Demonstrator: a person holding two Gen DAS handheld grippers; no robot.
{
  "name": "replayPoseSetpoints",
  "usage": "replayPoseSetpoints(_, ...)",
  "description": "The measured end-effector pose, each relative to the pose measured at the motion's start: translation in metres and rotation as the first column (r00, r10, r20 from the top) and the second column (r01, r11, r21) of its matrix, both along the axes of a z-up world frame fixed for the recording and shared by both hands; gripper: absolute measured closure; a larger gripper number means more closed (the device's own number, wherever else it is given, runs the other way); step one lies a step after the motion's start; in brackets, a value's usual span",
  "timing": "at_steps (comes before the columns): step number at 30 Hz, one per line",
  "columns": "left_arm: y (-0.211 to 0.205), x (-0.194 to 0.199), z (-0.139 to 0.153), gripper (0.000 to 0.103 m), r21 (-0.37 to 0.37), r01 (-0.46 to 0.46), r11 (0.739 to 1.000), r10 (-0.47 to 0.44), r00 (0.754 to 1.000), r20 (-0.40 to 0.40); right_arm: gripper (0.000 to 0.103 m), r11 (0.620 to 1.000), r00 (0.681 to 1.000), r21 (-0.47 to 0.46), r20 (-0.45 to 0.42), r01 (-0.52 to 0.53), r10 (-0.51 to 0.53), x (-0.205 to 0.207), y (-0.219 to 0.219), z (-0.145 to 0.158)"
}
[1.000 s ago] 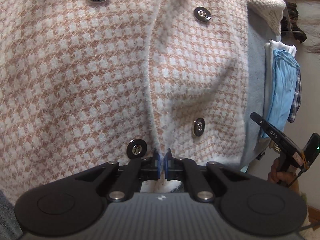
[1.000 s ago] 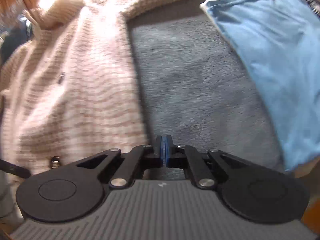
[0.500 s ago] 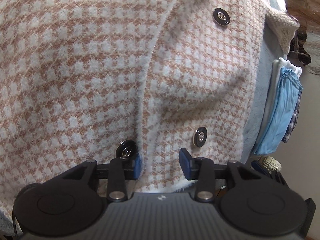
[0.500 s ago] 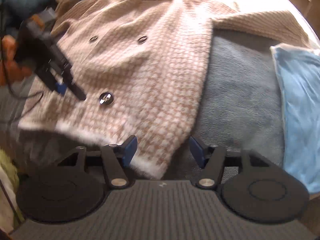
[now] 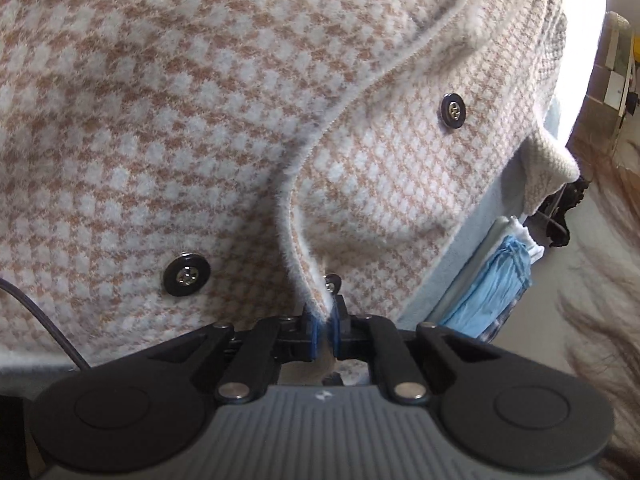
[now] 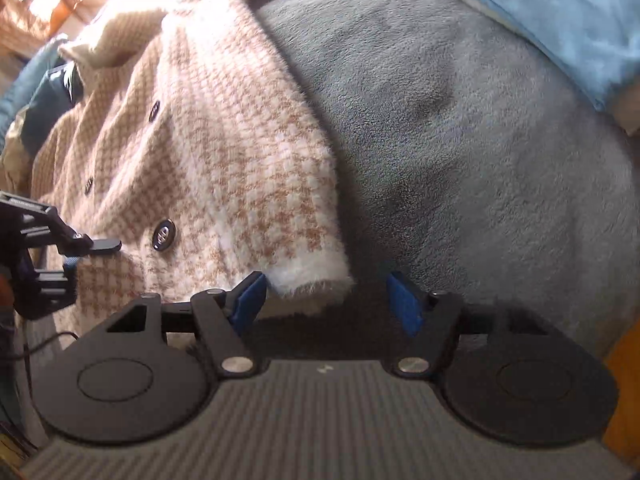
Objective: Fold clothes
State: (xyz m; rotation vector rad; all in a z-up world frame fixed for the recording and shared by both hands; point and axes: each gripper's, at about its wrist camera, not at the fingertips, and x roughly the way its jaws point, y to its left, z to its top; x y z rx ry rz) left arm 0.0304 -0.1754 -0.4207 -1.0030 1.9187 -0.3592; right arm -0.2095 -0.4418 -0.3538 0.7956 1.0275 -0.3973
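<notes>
A tan and white houndstooth cardigan [image 5: 208, 112] with dark buttons lies spread on a grey fleece blanket [image 6: 472, 152]. My left gripper [image 5: 325, 330] is shut on the cardigan's fuzzy front edge at the bottom hem, pinching up a fold. In the right wrist view the cardigan [image 6: 224, 152] fills the left half. My right gripper [image 6: 326, 300] is open, its blue pads either side of the white fuzzy hem corner [image 6: 310, 276]. The left gripper [image 6: 48, 252] shows at the far left of that view.
Folded light blue clothes [image 5: 492, 280] lie stacked beyond the cardigan's right side, also at the top right of the right wrist view [image 6: 560, 12]. Dark blue and teal fabric [image 6: 44, 96] lies at the far left. A cable [image 5: 36, 320] trails at the left.
My left gripper opened, then shut on the cardigan's front edge. My right gripper opened and came up to the cardigan's hem corner.
</notes>
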Motion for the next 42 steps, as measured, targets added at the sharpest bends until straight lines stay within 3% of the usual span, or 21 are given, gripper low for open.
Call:
replayPoseSetpoints(7,0.008,0.024,0.035,0.096,-0.116,-0.091,0.989,0.095,0.995,0.034,0.036,0.994,0.993,-0.01,0.051,0.105,-0.104,-0.028,0.034,0.01)
replayPoseSetpoints(13,0.013,0.03,0.06,0.096,-0.178,-0.114,0.977,0.124,0.991,0.05,0.036,0.982,0.978,0.037,0.085,0.186,-0.189,-0.014,0.043,-0.014)
replayPoseSetpoints(16,0.012,0.031,0.068,0.096,-0.2,-0.11,0.974,0.126,0.99,0.067,0.041,0.967,0.96,0.049,0.112,0.251,-0.255,-0.009,0.042,-0.023)
replayPoseSetpoints(18,0.016,0.029,0.073,0.097,-0.211,-0.117,0.97,0.134,0.989,0.068,0.058,0.958,0.952,0.033,0.11,0.284,-0.286,-0.005,0.042,-0.028)
replayPoseSetpoints(19,0.019,0.028,0.076,0.097,-0.218,-0.121,0.969,0.139,0.988,0.071,0.068,0.957,0.952,0.012,0.096,0.29,-0.29,-0.002,0.042,-0.03)
replayPoseSetpoints(20,0.022,0.027,0.079,0.097,-0.221,-0.121,0.968,0.141,0.987,0.079,0.088,0.96,0.958,-0.023,0.077,0.28,-0.277,-0.001,0.043,-0.029)
replayPoseSetpoints(21,0.025,0.026,0.081,0.097,-0.22,-0.119,0.968,0.141,0.987,0.084,0.094,0.963,0.964,-0.062,0.058,0.262,-0.258,0.001,0.044,-0.026)
replayPoseSetpoints(26,0.044,0.026,0.081,0.097,-0.188,-0.109,0.976,0.133,0.984,0.119,0.097,0.953,0.988,-0.265,-0.001,0.146,-0.152,0.006,0.06,0.006)
replayPoseSetpoints(28,0.046,0.024,0.076,0.097,-0.149,-0.064,0.987,0.087,0.985,0.147,0.098,0.933,0.995,-0.353,-0.051,0.065,-0.088,0.011,0.07,0.015)
replayPoseSetpoints(31,0.048,0.018,0.06,0.098,-0.071,0.019,0.997,-0.007,0.985,0.175,0.098,0.912,0.993,-0.41,-0.109,-0.003,-0.046,0.013,0.074,0.01)
replayPoseSetpoints(34,0.047,0.011,0.041,0.097,0.056,0.16,0.986,-0.169,0.958,0.233,0.098,0.91,0.991,-0.414,-0.133,-0.025,-0.034,0.015,0.071,-0.003)
replayPoseSetpoints(37,0.044,0.001,0.02,0.096,0.196,0.328,0.924,-0.373,0.885,0.28,0.095,0.914,0.989,-0.405,-0.144,-0.036,-0.025,0.014,0.068,-0.012)
replayPoseSetpoints(38,0.045,-0.003,0.015,0.092,0.216,0.369,0.904,-0.419,0.865,0.278,0.092,0.917,0.989,-0.396,-0.146,-0.038,-0.022,0.013,0.066,-0.013)
replayPoseSetpoints(40,0.049,-0.007,0.011,0.09,0.218,0.402,0.889,-0.452,0.848,0.278,0.086,0.928,0.99,-0.372,-0.139,-0.027,-0.028,0.007,0.06,-0.01)
replayPoseSetpoints(42,0.05,-0.008,0.018,0.089,0.234,0.445,0.865,-0.499,0.815,0.295,0.078,0.939,0.99,-0.343,-0.139,-0.02,-0.03,-0.003,0.055,-0.005)
